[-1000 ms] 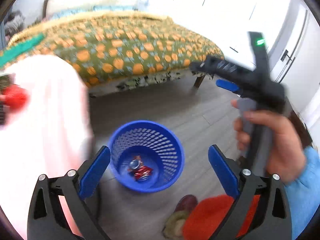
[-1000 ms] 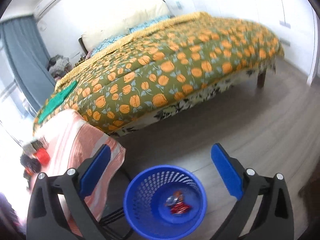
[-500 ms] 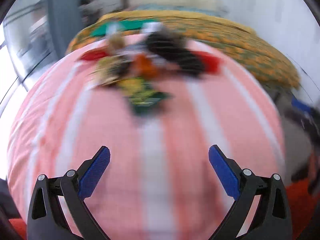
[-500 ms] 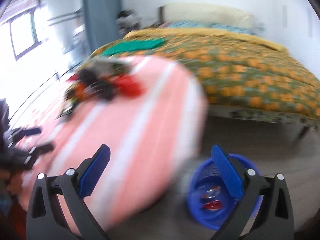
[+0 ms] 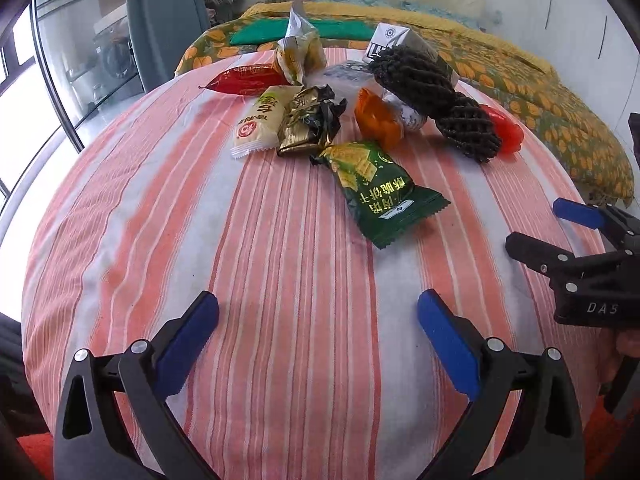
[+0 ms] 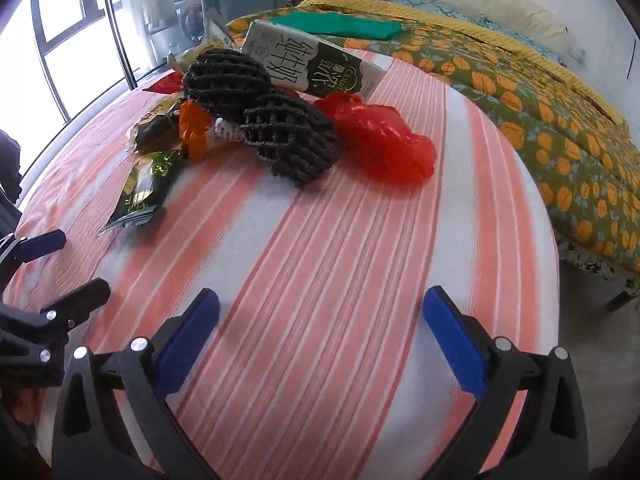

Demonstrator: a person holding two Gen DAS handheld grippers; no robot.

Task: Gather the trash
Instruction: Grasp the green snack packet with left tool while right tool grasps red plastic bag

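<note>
Round surface (image 5: 280, 280) under pink-striped cloth; crumpled wrapper pile at 12 o'clock; orange-flowered green bed (image 6: 560, 120) at 2 o'clock. Left tongs (image 5: 318, 344), right tongs (image 6: 320, 336): spread, empty.

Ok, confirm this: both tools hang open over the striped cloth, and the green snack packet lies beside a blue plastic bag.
Only the bag is wrong: the green snack packet lies apart from a crumpled red plastic bag, not blue, as the right wrist view shows. Both tools, left and right, hang open.
</note>
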